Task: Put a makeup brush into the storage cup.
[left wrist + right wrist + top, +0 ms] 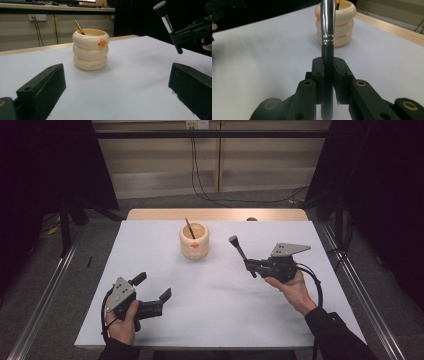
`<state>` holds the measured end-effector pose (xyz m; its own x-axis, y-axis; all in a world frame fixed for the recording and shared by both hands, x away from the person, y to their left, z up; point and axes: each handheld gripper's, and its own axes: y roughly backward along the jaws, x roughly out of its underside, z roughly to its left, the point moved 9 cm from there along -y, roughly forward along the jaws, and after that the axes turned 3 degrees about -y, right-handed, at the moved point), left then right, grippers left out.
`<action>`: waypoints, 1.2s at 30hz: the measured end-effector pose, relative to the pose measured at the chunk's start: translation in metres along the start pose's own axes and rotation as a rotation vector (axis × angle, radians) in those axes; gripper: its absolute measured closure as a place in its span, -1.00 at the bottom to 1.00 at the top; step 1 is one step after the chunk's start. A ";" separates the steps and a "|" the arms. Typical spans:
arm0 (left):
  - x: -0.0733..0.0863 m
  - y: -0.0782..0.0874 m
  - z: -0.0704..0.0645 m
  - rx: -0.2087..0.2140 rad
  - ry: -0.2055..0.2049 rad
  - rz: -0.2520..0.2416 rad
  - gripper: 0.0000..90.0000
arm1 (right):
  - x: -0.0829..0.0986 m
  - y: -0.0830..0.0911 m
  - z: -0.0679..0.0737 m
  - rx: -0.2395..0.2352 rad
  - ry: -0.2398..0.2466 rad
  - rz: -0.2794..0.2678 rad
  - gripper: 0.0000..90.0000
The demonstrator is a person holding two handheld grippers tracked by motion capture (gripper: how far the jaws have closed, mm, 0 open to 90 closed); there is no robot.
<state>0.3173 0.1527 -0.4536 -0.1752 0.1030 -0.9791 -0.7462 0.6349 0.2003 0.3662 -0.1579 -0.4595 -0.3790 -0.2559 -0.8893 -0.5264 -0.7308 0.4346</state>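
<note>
Black-handled brush (241,254) clamped between right gripper (251,267) jaws, bristle end up, tilted. Cream ringed holder (194,241) beyond it, apart. Left gripper (152,287) jaws spread wide, empty, facing holder.

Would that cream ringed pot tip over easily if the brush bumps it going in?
Probably not easily: the pot looks squat, with a broad base flat on the table. It may slide, since the sheet looks smooth. The brush clamped in the right gripper looks slim and light, so a knock should be gentle.
</note>
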 end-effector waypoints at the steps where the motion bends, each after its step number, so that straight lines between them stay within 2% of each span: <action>1: 0.000 0.000 0.001 -0.006 -0.002 0.003 -0.98 | -0.001 0.000 0.001 -0.008 -0.004 -0.011 0.79; 3: 0.000 0.001 0.001 -0.003 -0.001 -0.001 -0.98 | -0.003 0.001 0.001 -0.013 -0.008 -0.044 0.79; 4: 0.000 0.001 0.001 -0.005 0.000 -0.002 -0.98 | -0.005 0.003 0.003 -0.037 -0.014 -0.063 0.79; 9: 0.000 0.000 0.001 -0.003 -0.002 0.000 -0.98 | -0.009 0.008 0.001 -0.045 -0.020 -0.116 0.79; 11: 0.000 0.000 0.001 -0.007 0.000 0.001 -0.98 | -0.011 0.010 -0.001 -0.025 -0.017 -0.133 0.79; 23: -0.002 0.000 -0.004 0.021 0.009 0.001 -0.97 | -0.017 0.016 0.003 -0.048 -0.013 -0.163 0.79; 32: -0.006 -0.001 -0.010 0.052 -0.014 -0.002 -0.95 | -0.019 0.020 0.009 -0.072 -0.005 -0.180 0.79; 36: -0.008 -0.002 -0.014 0.064 -0.011 -0.006 -0.95 | -0.019 0.019 0.013 -0.088 0.002 -0.179 0.79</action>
<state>0.3114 0.1401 -0.4459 -0.1634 0.1078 -0.9806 -0.7044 0.6832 0.1925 0.3533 -0.1582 -0.4322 -0.2837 -0.1175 -0.9517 -0.5168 -0.8173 0.2550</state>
